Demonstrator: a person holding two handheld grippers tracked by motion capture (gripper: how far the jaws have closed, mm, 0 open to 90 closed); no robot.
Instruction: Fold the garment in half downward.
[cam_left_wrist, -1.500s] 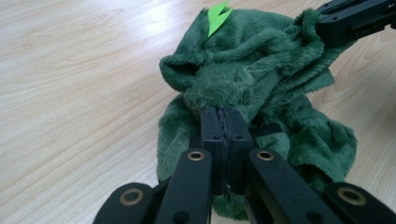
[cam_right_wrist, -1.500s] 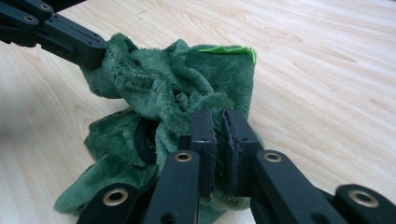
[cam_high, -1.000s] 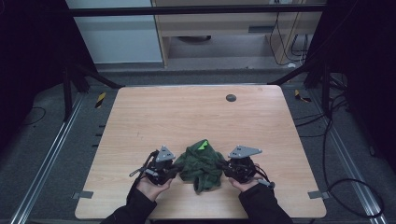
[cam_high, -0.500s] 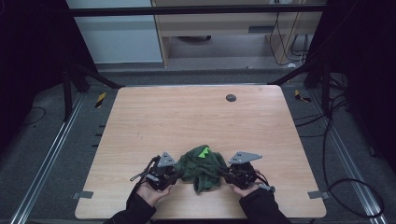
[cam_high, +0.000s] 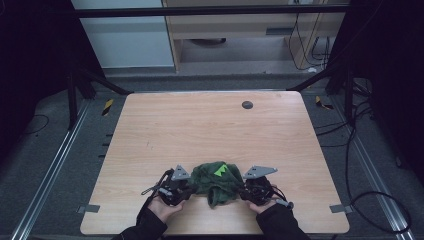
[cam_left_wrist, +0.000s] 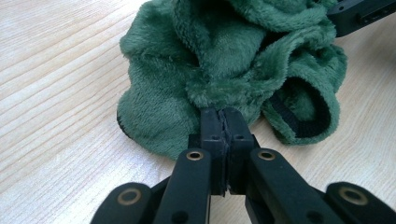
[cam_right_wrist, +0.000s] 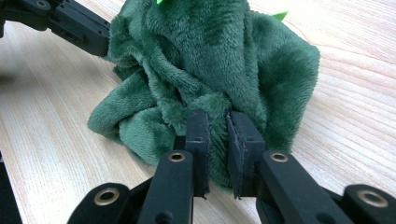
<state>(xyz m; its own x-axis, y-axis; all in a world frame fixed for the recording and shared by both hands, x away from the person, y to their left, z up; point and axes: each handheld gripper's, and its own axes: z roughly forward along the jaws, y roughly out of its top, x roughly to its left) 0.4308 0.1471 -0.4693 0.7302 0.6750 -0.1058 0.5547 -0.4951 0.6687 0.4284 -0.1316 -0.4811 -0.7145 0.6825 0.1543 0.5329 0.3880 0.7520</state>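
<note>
Green fleece garment (cam_high: 216, 181) sits bunched at lower centre of the high view, on the table (cam_high: 200, 130). Soft, light, floppy; best taken at hems. Left gripper (cam_left_wrist: 223, 122) pinches a fold tight. Right gripper (cam_right_wrist: 218, 125) has just been opening, jaws narrowly apart, fleece between.

The left hand-held gripper (cam_left_wrist: 223, 122) pinches a green fleece garment (cam_left_wrist: 224, 60) on the wooden table (cam_left_wrist: 51, 93).

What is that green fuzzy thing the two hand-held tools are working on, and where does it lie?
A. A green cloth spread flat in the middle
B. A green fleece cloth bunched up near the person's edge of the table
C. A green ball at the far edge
B: the green fleece cloth lies crumpled between the left gripper and the right gripper, close to the near edge of the table.
</note>
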